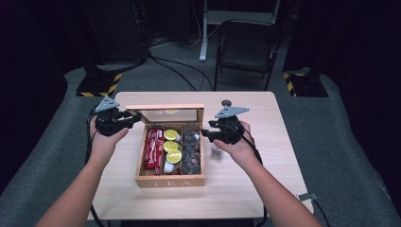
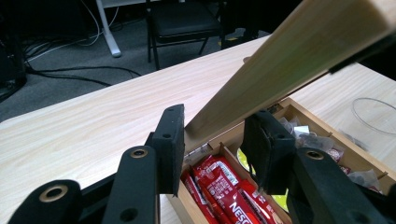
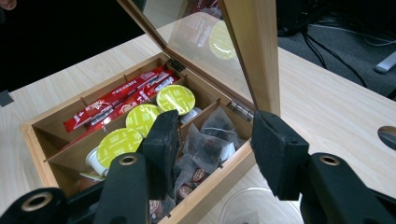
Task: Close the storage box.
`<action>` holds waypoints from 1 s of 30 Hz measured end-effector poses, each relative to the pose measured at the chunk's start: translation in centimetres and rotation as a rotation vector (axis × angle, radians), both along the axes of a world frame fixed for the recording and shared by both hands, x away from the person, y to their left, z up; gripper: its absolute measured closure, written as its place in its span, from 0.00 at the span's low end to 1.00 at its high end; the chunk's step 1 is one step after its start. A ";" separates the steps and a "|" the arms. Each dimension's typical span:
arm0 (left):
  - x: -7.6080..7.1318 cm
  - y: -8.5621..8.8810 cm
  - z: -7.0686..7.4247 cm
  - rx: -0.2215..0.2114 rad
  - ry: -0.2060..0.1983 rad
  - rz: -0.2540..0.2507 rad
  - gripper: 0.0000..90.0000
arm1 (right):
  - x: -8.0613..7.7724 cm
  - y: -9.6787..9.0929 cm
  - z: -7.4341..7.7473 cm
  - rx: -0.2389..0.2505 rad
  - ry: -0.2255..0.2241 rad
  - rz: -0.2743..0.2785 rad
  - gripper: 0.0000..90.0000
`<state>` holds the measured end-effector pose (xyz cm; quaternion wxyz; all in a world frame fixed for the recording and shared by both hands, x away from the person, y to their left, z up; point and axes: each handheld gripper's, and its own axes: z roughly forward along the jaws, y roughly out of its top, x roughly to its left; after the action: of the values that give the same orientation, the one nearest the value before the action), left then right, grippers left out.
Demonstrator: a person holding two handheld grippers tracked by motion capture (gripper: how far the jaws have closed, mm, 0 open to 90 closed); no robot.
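A wooden tea box [image 1: 170, 181] stands mid-table with its glass-paned lid [image 1: 165, 108] raised upright. Inside lie red sachets [image 1: 153, 146], yellow-topped capsules [image 1: 171, 145] and dark tea bags [image 1: 191, 149]. My left gripper [image 1: 136, 117] is at the lid's upper left corner. In the left gripper view the lid [image 2: 289, 60] runs between the jaws, which press its wooden edge, above the red sachets [image 2: 224, 182]. My right gripper [image 1: 204, 133] hovers open over the box's right wall. In the right gripper view its jaws [image 3: 215, 140] straddle the tea bags [image 3: 205, 137], with nothing held.
A clear cup [image 1: 216, 152] stands on the table just right of the box, under my right hand, and shows again as a rim [image 3: 261, 205]. A folding chair [image 1: 246, 47] and floor cables lie beyond the table's far edge. Bare tabletop [image 1: 265, 113] spreads to the right.
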<state>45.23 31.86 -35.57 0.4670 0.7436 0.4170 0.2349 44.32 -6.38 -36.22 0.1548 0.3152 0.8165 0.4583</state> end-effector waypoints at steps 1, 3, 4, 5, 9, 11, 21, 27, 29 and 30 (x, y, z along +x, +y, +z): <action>0.0 0.0 0.0 0.001 0.000 -0.001 0.65 | 0.1 0.1 0.1 -0.003 -0.010 0.005 0.57; -0.1 0.0 0.0 0.003 0.000 -0.002 0.65 | 0.2 0.2 0.2 -0.005 -0.022 0.001 0.58; -0.1 0.0 0.0 0.003 0.000 -0.003 0.65 | 0.3 0.3 0.3 -0.003 -0.024 0.000 0.59; -0.1 0.0 0.0 0.002 -0.001 -0.004 0.65 | 0.4 0.3 0.3 -0.004 -0.025 0.003 0.60; -0.1 0.0 0.0 0.001 -0.002 -0.003 0.65 | 0.7 0.4 0.7 -0.001 -0.042 0.005 0.63; -0.2 0.1 0.0 0.001 -0.002 -0.004 0.65 | 0.8 0.5 0.9 0.006 -0.044 -0.005 0.64; -0.5 0.1 -0.1 0.000 -0.001 -0.015 0.65 | 1.6 0.9 1.4 0.013 -0.069 -0.016 0.65; -0.9 0.2 0.1 0.005 -0.007 -0.026 0.65 | 1.4 1.2 1.9 0.018 -0.085 -0.014 0.65; -1.0 0.2 0.2 0.005 -0.007 -0.031 0.65 | 1.3 1.3 2.1 0.026 -0.082 -0.017 0.65; -1.0 0.2 0.1 0.003 -0.009 -0.029 0.65 | 1.3 1.2 2.2 0.022 -0.086 -0.011 0.65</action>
<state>44.19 32.09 -35.43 0.4712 0.7490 0.4038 0.2322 45.58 -5.17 -34.01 0.1889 0.3011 0.8023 0.4796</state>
